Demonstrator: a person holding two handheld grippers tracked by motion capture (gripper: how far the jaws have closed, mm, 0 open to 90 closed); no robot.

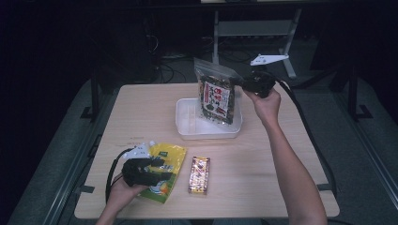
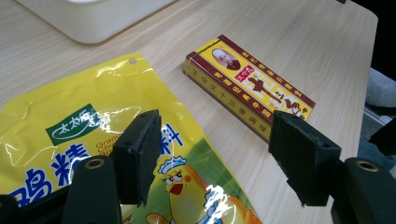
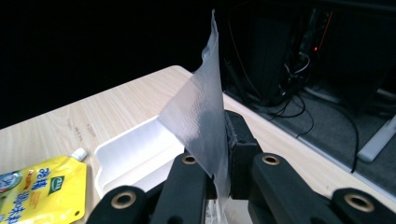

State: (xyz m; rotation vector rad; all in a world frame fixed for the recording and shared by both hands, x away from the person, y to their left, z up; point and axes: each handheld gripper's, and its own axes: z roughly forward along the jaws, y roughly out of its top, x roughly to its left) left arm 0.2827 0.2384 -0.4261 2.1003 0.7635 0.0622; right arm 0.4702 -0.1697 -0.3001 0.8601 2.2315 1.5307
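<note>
Right gripper [image 1: 245, 84]: jaws pressed together on the clear top strip of the snack bag [image 1: 217, 93]; in the right gripper view the film [image 3: 201, 116] stands edge-on between the pads, and the bag's printed body is cut off below the frame. The bag hangs upright over the white tray [image 1: 185, 123], its lower end inside the tray walls; whether it touches the tray floor cannot be told, since the bag hides that spot. Bag contents are dark and mottled, the label too small to read.

Left gripper [image 2: 212, 154]: jaws spread, holding nothing, low over the yellow pouch [image 1: 163, 169] at the near left of the bench [image 1: 281, 187]. The hand and gripper body cover the pouch's left part in the high view.

A red-and-yellow box [image 1: 199, 175] lies flat just right of the pouch, apart from it. Pouch glossy and crinkled; box rigid, rectangular; tray matte plastic with rounded corners; bench pale wood grain. Surroundings dark, with cables dimly visible behind the bench.
</note>
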